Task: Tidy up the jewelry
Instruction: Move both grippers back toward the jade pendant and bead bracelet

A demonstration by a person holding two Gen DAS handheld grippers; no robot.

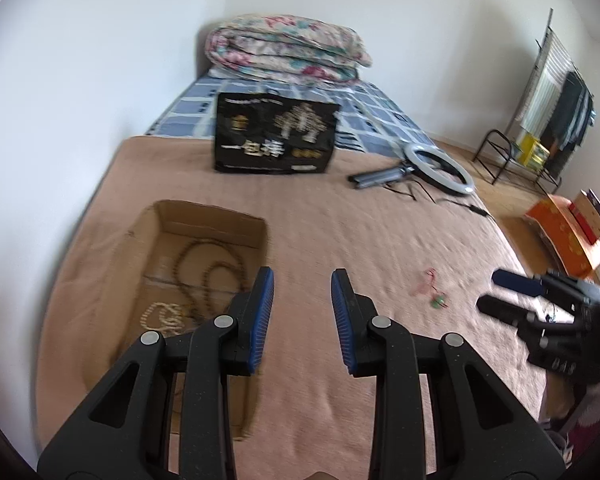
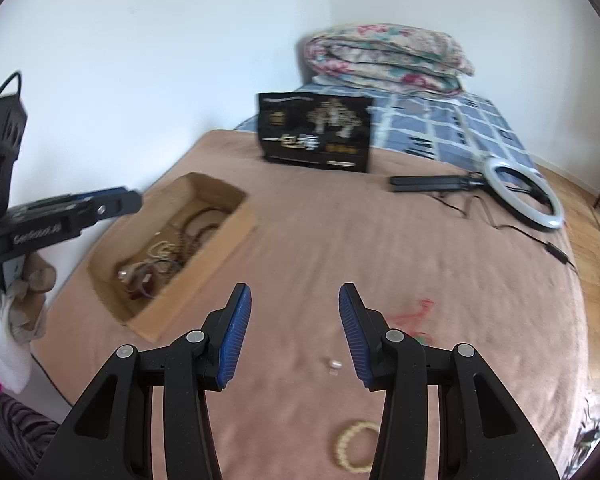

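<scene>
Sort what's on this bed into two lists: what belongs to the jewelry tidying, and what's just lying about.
Belongs to the job:
cardboard box holding bead necklaces
red cord charm
cream bead bracelet
small pale bead
left gripper, right gripper, both open

Just lying about:
black printed bag
ring light
folded quilt

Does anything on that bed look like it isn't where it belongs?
Yes. Most jewelry lies in the cardboard box, but a cream bead bracelet, a red cord piece and a tiny pale bead lie loose on the brown blanket.
</scene>
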